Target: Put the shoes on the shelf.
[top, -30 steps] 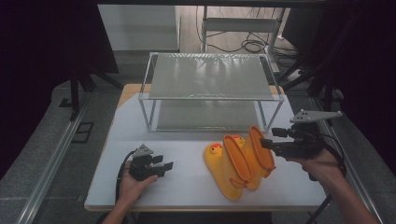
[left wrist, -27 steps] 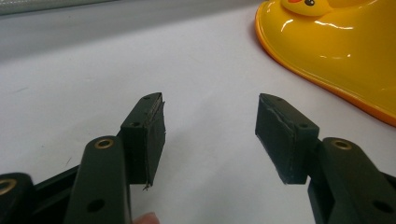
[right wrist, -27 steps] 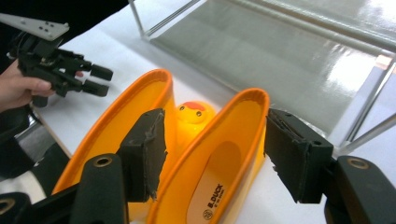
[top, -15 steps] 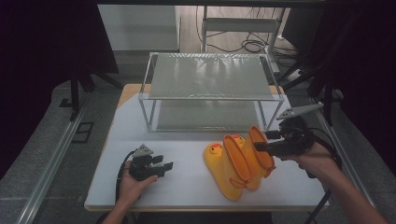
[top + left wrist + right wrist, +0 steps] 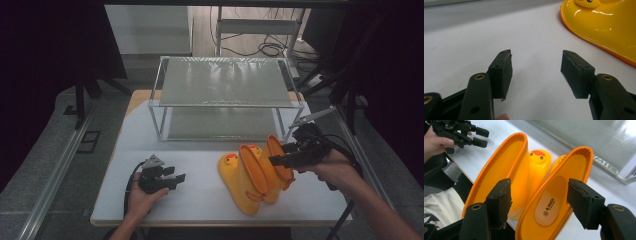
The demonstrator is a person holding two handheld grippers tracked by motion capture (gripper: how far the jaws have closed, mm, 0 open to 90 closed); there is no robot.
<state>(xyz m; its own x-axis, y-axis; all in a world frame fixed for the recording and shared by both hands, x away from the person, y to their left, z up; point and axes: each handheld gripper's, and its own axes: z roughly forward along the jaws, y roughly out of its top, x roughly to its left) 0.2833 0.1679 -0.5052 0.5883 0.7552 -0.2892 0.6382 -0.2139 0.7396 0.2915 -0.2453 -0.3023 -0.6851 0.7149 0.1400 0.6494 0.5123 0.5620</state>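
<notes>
1. We are seeing the right gripper (image 5: pixel 537 202) with its jaws spread wide and gripping nothing; in the right gripper view they are bracketing the open tops of two yellow boots.
2. The near boot (image 5: pixel 559 202) is sitting between those jaws with its insole facing us, and the jaws are not pressing on its rim as far as we can tell.
3. The far boot (image 5: pixel 506 167) is lying just beside it toward the left jaw, with a duck face (image 5: pixel 537 157) showing between the two boot tops.
4. In the high view the right gripper (image 5: pixel 277 160) is hovering at the boot tops, held by the right hand (image 5: pixel 335 170).
5. The boots (image 5: pixel 252 177) are lying side by side on the white table (image 5: pixel 200 195), toward its right front, in front of the metal shelf (image 5: pixel 225 80).
6. The left gripper (image 5: pixel 536 67) is showing jaws wide apart and holding nothing, low over the bare tabletop.
7. An edge of a boot (image 5: pixel 604 27) is sitting at the upper right of the left gripper view, well apart from those jaws.
8. In the high view the left gripper (image 5: pixel 177 177) is resting in the left hand (image 5: pixel 142 197) near the table's front left, well apart from the boots.
</notes>
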